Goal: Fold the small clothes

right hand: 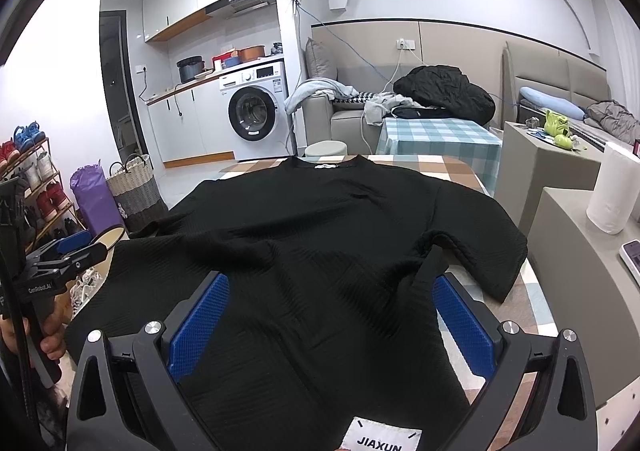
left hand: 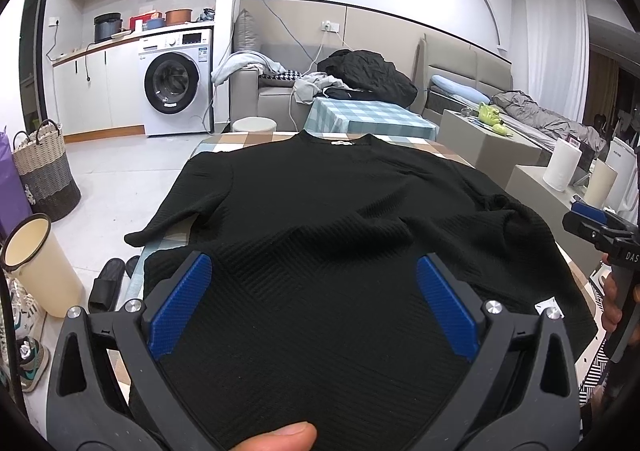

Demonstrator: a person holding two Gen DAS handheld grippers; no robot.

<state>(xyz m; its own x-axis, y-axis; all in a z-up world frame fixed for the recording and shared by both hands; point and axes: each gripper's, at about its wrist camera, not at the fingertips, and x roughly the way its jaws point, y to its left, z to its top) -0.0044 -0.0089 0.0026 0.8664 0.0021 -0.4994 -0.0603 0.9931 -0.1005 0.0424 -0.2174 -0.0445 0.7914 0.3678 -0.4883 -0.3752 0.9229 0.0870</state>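
Checked cloth covering the surface (right hand: pixel 456 167), with a washing machine (right hand: pixel 256 115) well behind it to the left and a sofa (right hand: pixel 344 119) behind it. Left of the surface: a woven basket (left hand: pixel 44 171) and a cream bin (left hand: pixel 36 263) on the floor. Spread flat across the surface: a black ribbed shirt (left hand: pixel 320 219), collar at the far edge, both short sleeves out to the sides, hem at the near edge. Over the hem's left part, the left hand-held gripper (left hand: pixel 314 297), blue pads wide apart, holding nothing. Over the hem's right part, near the right sleeve, the right hand-held gripper (right hand: pixel 332 317), likewise spread wide and empty. Right of the surface, a paper towel roll (right hand: pixel 612 191) on a grey counter.
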